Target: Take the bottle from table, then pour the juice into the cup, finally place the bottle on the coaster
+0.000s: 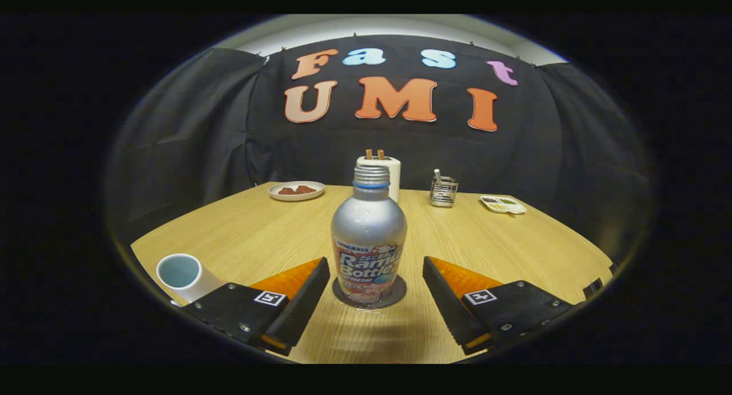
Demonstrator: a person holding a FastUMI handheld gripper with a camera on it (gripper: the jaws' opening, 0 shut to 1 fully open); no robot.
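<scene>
A silver bottle with a threaded, uncapped neck and a colourful label stands upright on a dark round coaster on the wooden table. My gripper is open, its two fingers spread wide to either side of the bottle's base without touching it. The bottle sits between the fingertips and slightly ahead of them. A white cup with a pale blue inside stands to the left, just beyond the left finger.
At the table's far side stand a white toaster holding two slices, a plate with brown food to its left, a wire holder and a small divided dish to its right.
</scene>
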